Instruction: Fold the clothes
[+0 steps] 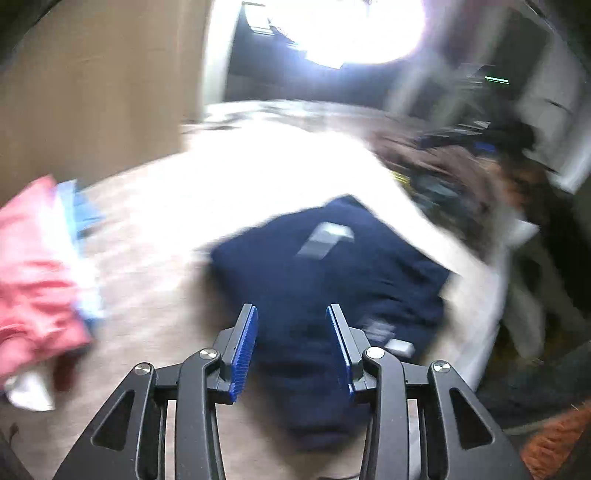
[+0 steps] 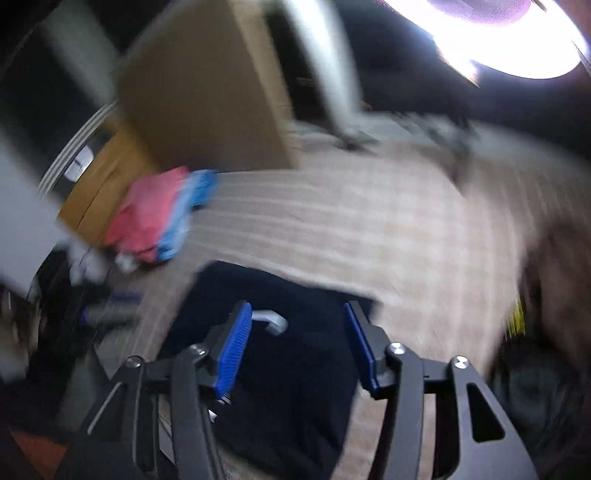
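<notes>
Blurred beige bed [image 1: 155, 236] bears a seemingly folded navy garment [image 1: 332, 280]; both jaws gape, empty.

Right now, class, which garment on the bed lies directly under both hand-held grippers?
The navy garment; the pink garment lies away at the bed's edge.

A pale beige striped cover [image 1: 147, 258] is spreading out beneath and ahead of my left tool [image 1: 291, 310]. A tall tan flat panel [image 1: 92, 92] is standing far ahead to its left, and a glaring white light [image 1: 351, 29] is blazing straight ahead above. A thin green glowing line [image 1: 496, 79] is showing far ahead to the right. Something orange and rough [image 1: 554, 443] is lying close by on the right, too blurred to identify. From my right tool [image 2: 297, 306], a yellow-brown wooden surface [image 2: 99, 184] is sitting ahead to the left.
</notes>
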The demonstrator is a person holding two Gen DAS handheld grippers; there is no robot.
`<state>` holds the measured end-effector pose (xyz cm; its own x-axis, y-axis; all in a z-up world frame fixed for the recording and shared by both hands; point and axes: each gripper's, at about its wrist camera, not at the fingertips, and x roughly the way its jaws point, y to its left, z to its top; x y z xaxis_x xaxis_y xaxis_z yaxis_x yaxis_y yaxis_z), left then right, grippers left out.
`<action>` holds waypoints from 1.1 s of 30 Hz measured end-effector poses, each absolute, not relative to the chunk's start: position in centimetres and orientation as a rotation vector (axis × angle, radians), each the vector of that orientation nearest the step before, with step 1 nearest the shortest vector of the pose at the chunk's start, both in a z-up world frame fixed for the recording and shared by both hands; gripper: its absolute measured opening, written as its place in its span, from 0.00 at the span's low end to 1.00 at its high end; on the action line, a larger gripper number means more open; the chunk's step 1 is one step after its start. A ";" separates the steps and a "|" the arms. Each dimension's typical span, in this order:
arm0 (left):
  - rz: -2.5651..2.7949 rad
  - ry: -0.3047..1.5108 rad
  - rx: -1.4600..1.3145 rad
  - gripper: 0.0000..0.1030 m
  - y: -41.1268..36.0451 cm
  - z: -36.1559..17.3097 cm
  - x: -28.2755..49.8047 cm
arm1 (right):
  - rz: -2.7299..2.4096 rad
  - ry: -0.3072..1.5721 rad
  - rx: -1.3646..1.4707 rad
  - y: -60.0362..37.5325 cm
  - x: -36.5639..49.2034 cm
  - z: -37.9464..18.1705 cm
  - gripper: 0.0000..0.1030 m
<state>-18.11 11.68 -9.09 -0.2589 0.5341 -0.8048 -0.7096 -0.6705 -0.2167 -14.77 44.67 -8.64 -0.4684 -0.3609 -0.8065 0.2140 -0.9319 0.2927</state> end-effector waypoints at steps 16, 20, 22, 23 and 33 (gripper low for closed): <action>1.835 0.159 -1.243 0.34 15.2 -16.2 -21.4 | -1.750 -0.005 1.635 29.3 -32.3 -23.8 0.52; 1.906 0.135 -1.260 0.34 13.3 -15.9 -21.6 | -1.586 0.022 1.671 27.8 -32.9 -25.9 0.52; 1.922 0.127 -1.265 0.34 12.7 -15.8 -21.8 | -1.546 0.055 1.680 27.1 -32.6 -26.5 0.52; 1.929 0.130 -1.269 0.35 12.7 -15.9 -22.0 | -1.539 0.058 1.668 26.8 -32.5 -26.5 0.51; 1.932 0.171 -1.263 0.35 14.2 -15.8 -22.4 | -1.850 0.003 1.455 26.5 -32.2 -24.8 0.03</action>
<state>-22.37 14.25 -15.80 -0.1776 0.5467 -0.8183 -0.6820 -0.6679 -0.2982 -32.22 26.46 -24.84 -0.0535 -0.5561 -0.8294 0.5585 -0.7052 0.4368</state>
